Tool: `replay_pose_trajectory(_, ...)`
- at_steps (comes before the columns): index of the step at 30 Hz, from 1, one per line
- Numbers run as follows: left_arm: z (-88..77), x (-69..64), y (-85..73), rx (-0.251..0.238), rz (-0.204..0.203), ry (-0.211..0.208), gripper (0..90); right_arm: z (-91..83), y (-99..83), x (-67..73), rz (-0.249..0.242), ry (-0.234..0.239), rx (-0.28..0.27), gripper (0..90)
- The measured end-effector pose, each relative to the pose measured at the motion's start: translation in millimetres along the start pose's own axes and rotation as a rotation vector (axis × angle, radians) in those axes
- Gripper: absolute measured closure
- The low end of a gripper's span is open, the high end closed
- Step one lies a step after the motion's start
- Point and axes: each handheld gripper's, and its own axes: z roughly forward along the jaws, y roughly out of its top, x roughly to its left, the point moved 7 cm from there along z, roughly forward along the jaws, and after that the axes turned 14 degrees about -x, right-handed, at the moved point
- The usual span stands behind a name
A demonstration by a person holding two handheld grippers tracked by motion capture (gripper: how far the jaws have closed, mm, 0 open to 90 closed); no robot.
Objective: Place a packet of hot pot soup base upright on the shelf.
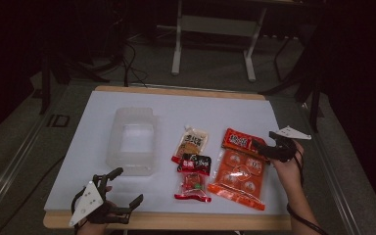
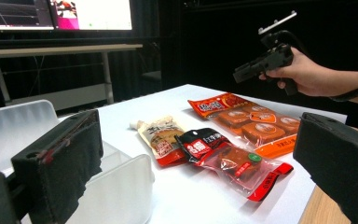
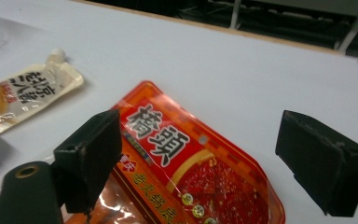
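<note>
A large orange snack pack (image 1: 238, 169) lies at the table's right. My right gripper (image 1: 259, 148) hovers open just above that pack's top end (image 3: 182, 158), jaws apart on either side of its red label and holding nothing (image 3: 200, 149). A beige pouch (image 1: 191, 142) and a black-and-red pack (image 1: 194, 178) lie in the middle. Near the front left corner my left gripper (image 1: 127, 186) stands open and empty, beside a clear plastic container (image 1: 132, 139). The left gripper view looks across the container (image 2: 121, 196) toward the packs (image 2: 228, 158) and the right gripper (image 2: 251, 67).
The white table board (image 1: 215, 110) ends in a wooden front edge close to my left gripper. A metal desk frame (image 1: 215, 24) and cables on the floor lie beyond the far edge. A lit monitor (image 2: 74, 14) stands behind the table.
</note>
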Motion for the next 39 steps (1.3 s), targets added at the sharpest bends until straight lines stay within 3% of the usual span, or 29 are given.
replay_pose_trajectory(9,0.4,-0.8,-0.2,0.001,0.0,-0.004,1.8,7.1,-23.5,-12.9,0.019,-0.031,0.062,14.6)
replay_pose_trajectory(22,0.9,-2.3,-1.2,0.008,0.008,-0.011,1.8,16.9,-42.2,-24.1,0.035,-0.057,0.126,14.6)
replay_pose_trajectory(28,2.5,-6.1,-3.0,0.022,0.035,-0.023,1.8,18.9,-54.9,-27.5,0.024,-0.074,0.168,14.6)
replay_pose_trajectory(35,1.8,-3.1,-2.9,0.019,0.018,-0.012,1.8,20.2,-57.7,-26.6,0.061,-0.05,0.191,21.3)
replay_pose_trajectory(38,1.6,-3.1,-3.3,0.024,0.028,-0.012,1.8,19.9,-57.4,-25.0,0.056,-0.042,0.197,24.7)
replay_pose_trajectory(39,2.4,-4.5,-3.5,0.024,0.032,-0.015,1.8,19.5,-57.4,-22.3,0.051,-0.029,0.2,30.4)
